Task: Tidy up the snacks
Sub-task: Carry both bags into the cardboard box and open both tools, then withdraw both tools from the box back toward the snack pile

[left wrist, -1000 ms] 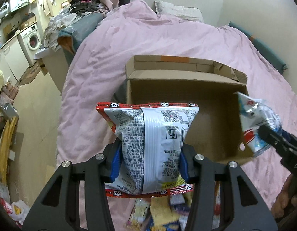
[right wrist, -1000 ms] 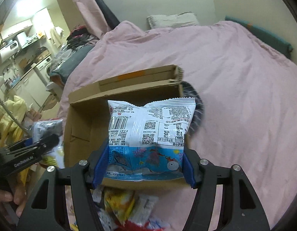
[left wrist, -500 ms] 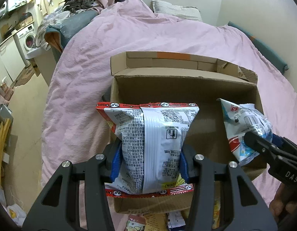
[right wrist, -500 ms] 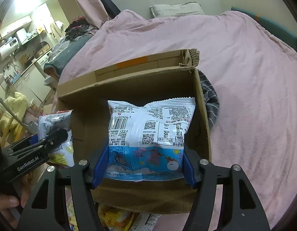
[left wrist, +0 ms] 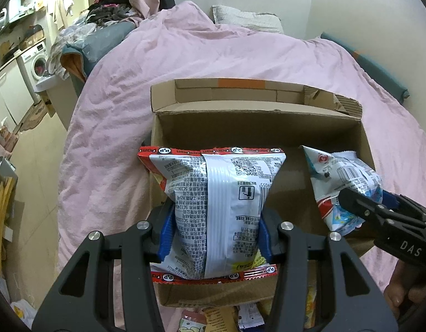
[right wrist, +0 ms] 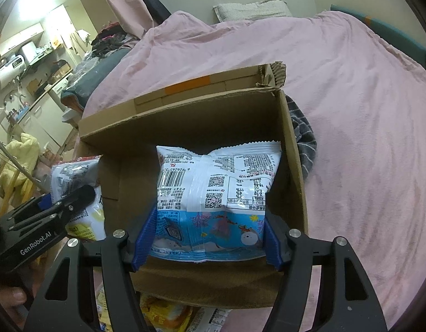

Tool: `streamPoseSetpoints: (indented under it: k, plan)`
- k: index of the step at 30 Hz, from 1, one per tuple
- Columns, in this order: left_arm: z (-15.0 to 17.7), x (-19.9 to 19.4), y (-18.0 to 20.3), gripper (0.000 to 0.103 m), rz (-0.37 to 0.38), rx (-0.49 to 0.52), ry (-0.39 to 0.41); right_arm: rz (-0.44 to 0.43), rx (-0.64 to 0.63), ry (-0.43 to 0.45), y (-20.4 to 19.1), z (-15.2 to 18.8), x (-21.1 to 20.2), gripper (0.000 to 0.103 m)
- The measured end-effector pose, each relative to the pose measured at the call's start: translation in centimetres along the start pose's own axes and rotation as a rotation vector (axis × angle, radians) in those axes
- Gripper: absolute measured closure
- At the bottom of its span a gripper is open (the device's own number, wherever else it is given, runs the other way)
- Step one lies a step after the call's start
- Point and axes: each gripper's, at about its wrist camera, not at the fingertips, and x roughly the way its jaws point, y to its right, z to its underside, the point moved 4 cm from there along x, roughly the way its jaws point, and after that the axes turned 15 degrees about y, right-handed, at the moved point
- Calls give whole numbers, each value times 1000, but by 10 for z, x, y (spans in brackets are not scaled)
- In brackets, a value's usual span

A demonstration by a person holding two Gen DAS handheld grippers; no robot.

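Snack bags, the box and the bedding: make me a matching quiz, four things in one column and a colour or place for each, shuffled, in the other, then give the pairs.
Things
1. red-edged snack bag
2. blue sea-print snack bag
3. cardboard box
4. duvet

Descriptions
A. pink, spread over the bed
B. held in the left tongs, over the left part of the box
C. brown, open-topped, resting on the bed
D. held in the right tongs, over the right part of the box

Pairs: 1-B, 2-D, 3-C, 4-A
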Motion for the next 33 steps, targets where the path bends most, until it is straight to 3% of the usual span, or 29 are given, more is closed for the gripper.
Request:
streamPoseSetpoints:
  k: [13,14,16,20,33]
  plan:
    - [1,-3,-2,54,9,-7,2,-32,18,37,2,-1,-9,31]
    - [1,-3,-2,51,12,-8,-1,-33,22,39,2,-1,-10,31]
    - [1,-4,-3,33,17,-16,1,-42,37,46,4,-3,-12,23]
    - [-4,-11,-4,17,13,-28,42,-54,66,53,6,-6,-14,7]
    - [-7,-21,-4,16,-16,8,79,-53,56,70,2,-12,-21,4]
